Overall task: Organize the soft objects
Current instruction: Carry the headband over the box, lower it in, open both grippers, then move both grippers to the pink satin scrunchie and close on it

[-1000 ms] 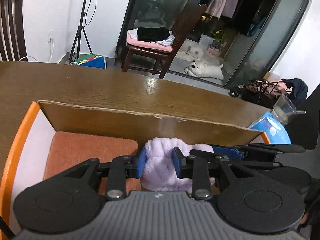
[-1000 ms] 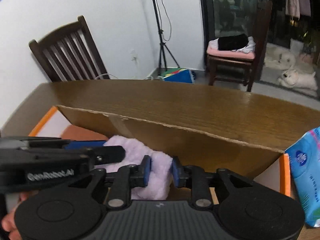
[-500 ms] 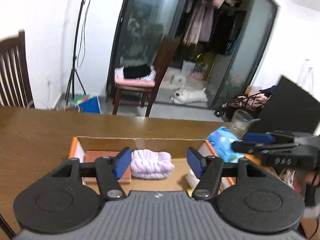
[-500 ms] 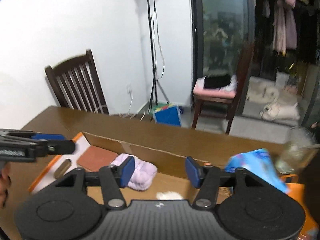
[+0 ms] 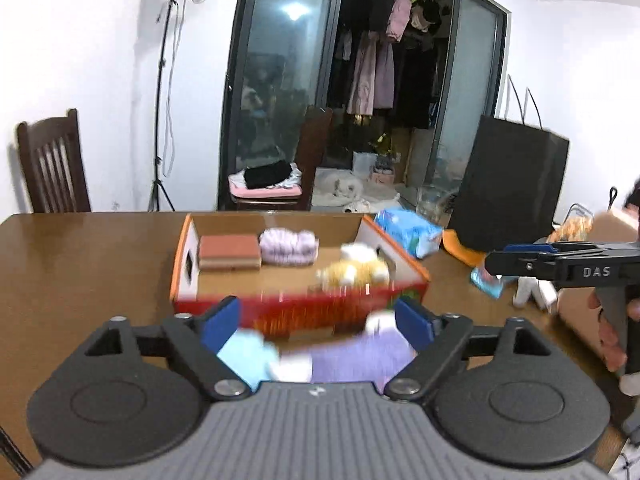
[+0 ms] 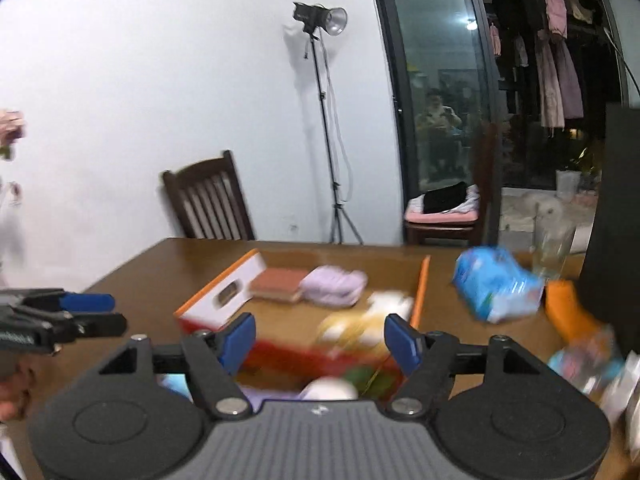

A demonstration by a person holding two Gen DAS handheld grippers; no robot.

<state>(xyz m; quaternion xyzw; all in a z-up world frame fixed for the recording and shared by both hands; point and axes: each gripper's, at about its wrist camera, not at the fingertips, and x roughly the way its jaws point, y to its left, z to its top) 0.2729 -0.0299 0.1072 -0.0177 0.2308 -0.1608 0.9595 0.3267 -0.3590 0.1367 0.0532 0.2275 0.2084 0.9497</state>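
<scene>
An open cardboard box with orange edges stands on the wooden table. Inside lie a folded rust-brown cloth, a rolled lilac towel and a yellow-white plush toy. My left gripper is open and empty, above blurred blue and purple soft things in front of the box. My right gripper is open and empty, well back from the box. It also shows side-on in the left wrist view.
A blue tissue pack and an orange object lie right of the box. A black bag stands at the table's right. Wooden chairs and a light stand are behind the table.
Both grippers let go of the lilac towel, opened wide and pulled back and up from the box. The towel stays in the box beside the brown cloth.
</scene>
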